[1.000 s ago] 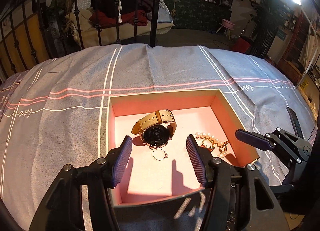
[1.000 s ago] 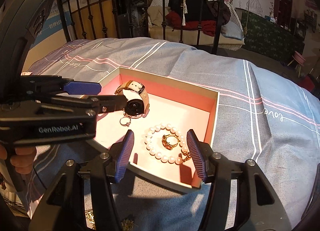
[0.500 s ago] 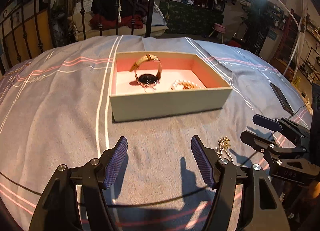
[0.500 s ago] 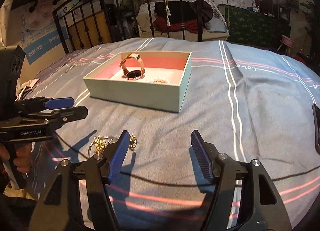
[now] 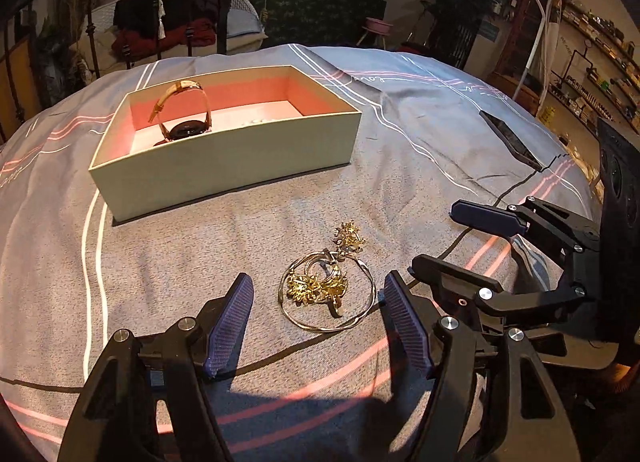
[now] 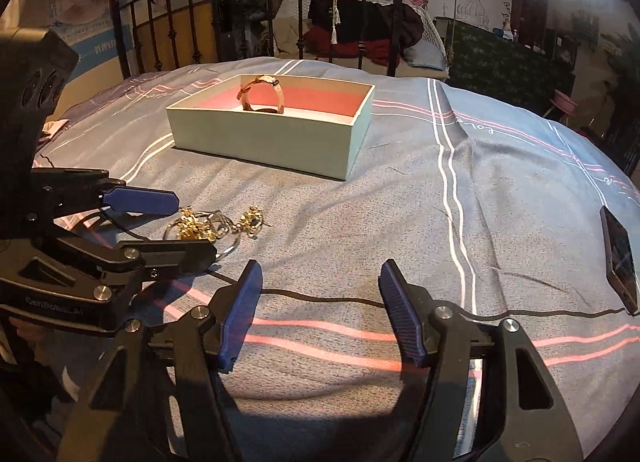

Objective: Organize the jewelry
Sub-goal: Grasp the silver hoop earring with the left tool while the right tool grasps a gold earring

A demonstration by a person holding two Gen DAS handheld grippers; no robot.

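Observation:
A tangle of gold jewelry (image 5: 316,288), a thin bangle (image 5: 332,326) with ornate pieces inside it, lies on the grey striped bedspread. My left gripper (image 5: 317,282) hovers open just over it, one finger on each side, pads clear of it. A small gold earring (image 5: 349,236) lies just beyond. My right gripper (image 6: 320,274) is open over bare bedspread, to the right of the pile (image 6: 196,221). Farther back stands the pale box (image 5: 224,157) with a pink inside. It holds a tan-strapped watch (image 5: 184,117); its other contents are mostly hidden by the wall.
A dark phone (image 6: 618,258) lies on the bedspread at the far right. The right gripper (image 5: 434,234) reaches in close to the pile's right side. A black iron bed rail (image 6: 394,13) closes off the far end. Open bedspread lies between the pile and the box.
Both grippers have drawn back from above the box toward the near end of the bed and sunk lower. Their jaws stand a little wider. The gold pile now lies between the left fingers.

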